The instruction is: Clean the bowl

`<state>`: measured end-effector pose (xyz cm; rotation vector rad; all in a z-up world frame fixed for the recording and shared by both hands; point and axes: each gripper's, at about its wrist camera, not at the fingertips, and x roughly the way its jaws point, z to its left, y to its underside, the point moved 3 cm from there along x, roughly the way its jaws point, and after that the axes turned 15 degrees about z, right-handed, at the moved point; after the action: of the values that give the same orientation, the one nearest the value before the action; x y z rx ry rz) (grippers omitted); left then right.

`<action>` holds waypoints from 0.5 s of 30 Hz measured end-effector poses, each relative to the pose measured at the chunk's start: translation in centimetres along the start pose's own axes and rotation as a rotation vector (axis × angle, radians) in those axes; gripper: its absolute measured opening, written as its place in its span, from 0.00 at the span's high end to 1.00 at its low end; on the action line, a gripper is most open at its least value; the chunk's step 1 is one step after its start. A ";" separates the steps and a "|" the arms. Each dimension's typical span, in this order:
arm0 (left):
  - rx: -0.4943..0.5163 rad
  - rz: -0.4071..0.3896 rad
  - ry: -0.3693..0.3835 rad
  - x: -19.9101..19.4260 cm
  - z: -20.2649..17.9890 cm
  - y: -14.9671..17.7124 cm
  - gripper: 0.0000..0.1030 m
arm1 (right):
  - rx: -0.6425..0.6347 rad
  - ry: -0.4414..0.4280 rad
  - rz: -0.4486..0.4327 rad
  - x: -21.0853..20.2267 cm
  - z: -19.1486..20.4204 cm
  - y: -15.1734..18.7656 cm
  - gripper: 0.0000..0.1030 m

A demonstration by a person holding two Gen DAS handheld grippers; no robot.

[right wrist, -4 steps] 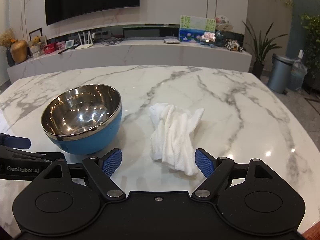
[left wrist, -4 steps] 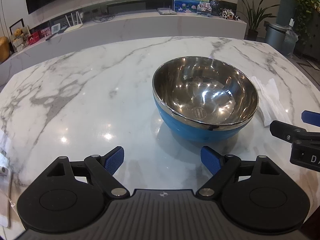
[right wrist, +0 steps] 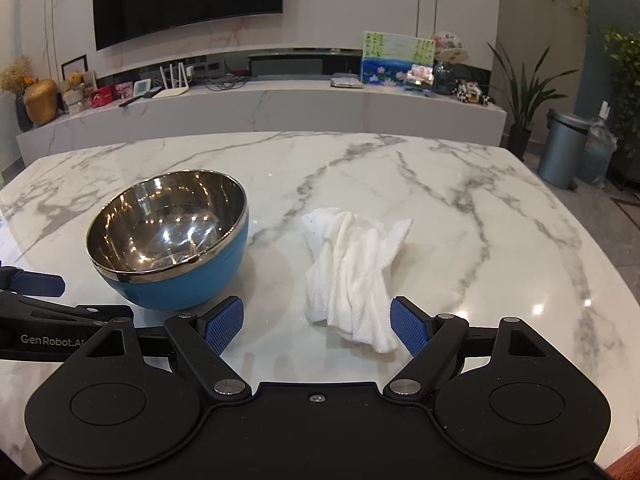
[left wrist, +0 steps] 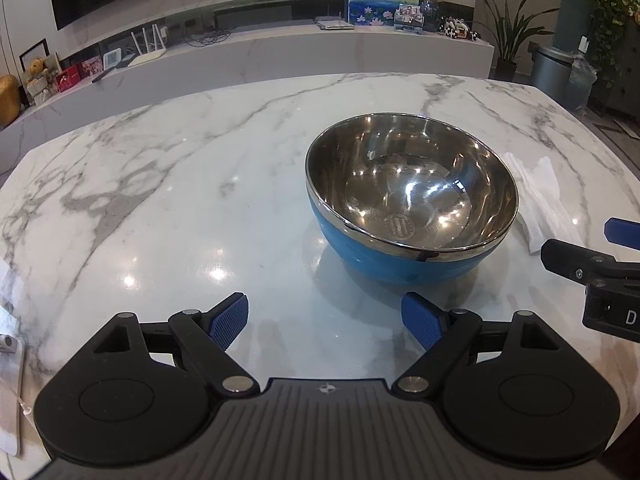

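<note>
Both tools hover low over the white grey-veined marble table (right wrist: 400,168), and against the frame a tenth of a second back nothing has shifted. The blue bowl with its polished steel inside (left wrist: 412,196) sits upright on the marble, tipped slightly, ahead of the left gripper (left wrist: 325,322), whose jaws gape with nothing between them. Just beside the bowl lies the crumpled white paper towel (right wrist: 352,276); the right gripper (right wrist: 317,325) is lined up on its near end, jaws spread wide, empty. The steel gleams, no smear visible, so this fits a wipe still coming or a towel already put down.
</note>
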<state>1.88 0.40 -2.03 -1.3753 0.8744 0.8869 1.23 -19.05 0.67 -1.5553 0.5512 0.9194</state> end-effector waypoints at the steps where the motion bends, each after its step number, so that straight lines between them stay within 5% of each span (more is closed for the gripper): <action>1: -0.002 0.000 0.003 -0.1 0.1 0.0 0.19 | 0.003 -0.001 -0.001 0.0 0.0 0.0 0.24; 15: -0.023 0.004 0.008 0.3 -0.1 -0.3 0.19 | 0.042 -0.022 -0.010 -0.1 -0.6 0.0 0.24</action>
<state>2.23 0.33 -2.15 -1.3983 0.8754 0.8973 1.37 -19.68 0.78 -1.5069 0.5437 0.9113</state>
